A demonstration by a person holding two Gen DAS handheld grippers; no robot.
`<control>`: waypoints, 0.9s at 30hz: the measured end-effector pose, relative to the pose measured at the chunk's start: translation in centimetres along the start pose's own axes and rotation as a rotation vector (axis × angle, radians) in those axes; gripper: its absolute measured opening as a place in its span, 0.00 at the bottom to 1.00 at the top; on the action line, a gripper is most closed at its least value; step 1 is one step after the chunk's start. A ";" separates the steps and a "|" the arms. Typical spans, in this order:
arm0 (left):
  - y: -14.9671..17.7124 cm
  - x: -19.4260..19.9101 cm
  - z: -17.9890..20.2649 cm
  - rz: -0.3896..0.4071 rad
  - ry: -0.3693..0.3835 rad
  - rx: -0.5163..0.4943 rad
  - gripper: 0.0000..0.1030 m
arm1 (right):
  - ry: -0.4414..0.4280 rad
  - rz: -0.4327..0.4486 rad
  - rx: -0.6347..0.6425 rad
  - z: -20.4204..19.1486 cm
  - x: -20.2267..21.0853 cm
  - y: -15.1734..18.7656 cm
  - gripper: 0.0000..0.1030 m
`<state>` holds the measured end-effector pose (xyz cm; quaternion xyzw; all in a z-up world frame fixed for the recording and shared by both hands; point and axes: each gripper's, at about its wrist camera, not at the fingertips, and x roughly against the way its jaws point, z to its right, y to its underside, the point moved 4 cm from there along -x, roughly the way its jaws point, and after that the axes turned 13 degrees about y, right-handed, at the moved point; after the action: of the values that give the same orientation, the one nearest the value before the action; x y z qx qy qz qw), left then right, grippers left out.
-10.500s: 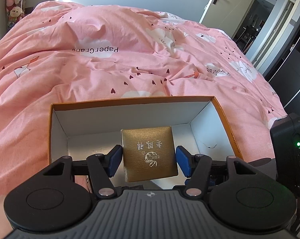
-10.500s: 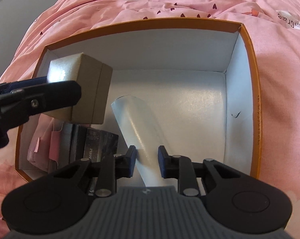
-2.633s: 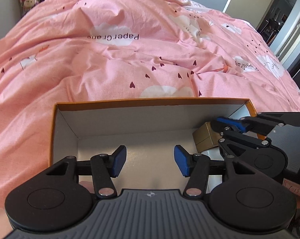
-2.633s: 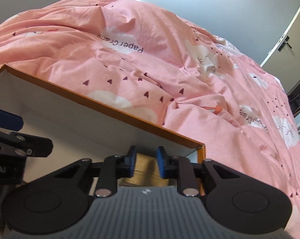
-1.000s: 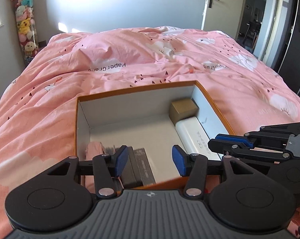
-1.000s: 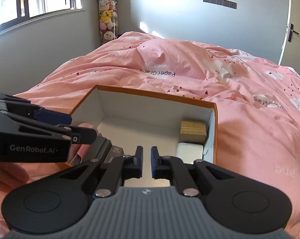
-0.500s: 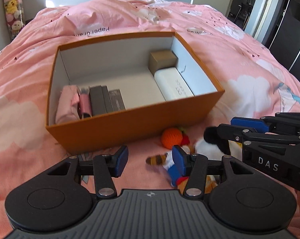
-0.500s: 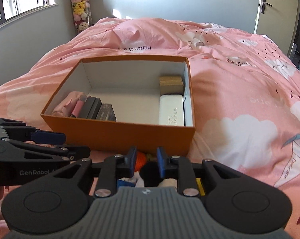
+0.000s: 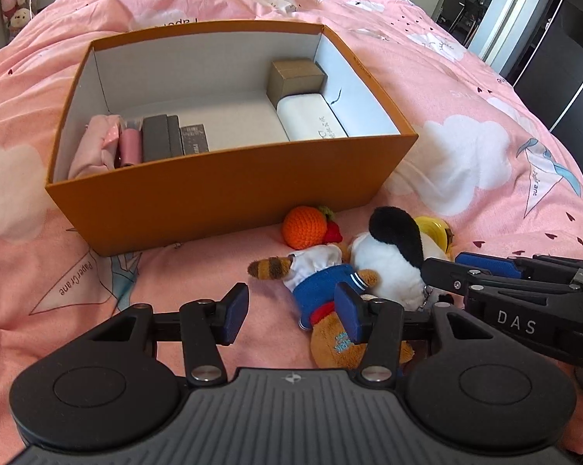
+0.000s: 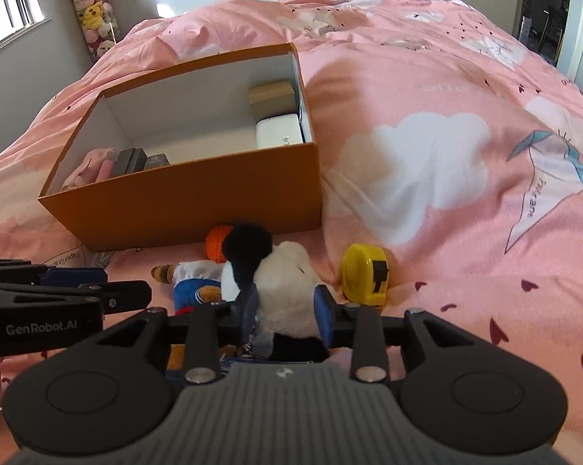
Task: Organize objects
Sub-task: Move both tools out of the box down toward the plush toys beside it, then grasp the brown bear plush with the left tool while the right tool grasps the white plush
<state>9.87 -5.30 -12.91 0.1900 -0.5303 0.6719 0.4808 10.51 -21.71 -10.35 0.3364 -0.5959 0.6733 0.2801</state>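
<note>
- The left gripper (image 9: 291, 312) hangs unclenched over the pink bedspread (image 9: 465, 124), its right pad by the raccoon plush (image 9: 322, 283) (empty).
- The right gripper (image 10: 285, 312), jaws opening, straddles the black-and-white plush (image 10: 283, 279), lying before the orange box (image 10: 198, 197).
</note>
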 end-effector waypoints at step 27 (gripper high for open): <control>0.7 -2.9 -0.7 -0.102 0.083 0.091 0.57 | -0.067 -0.090 0.044 -0.2 -2.9 0.2 0.54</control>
<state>10.83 -5.93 -15.81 0.2104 -0.4686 0.6773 0.5266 12.16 -21.43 -12.78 0.3913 -0.5742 0.6614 0.2823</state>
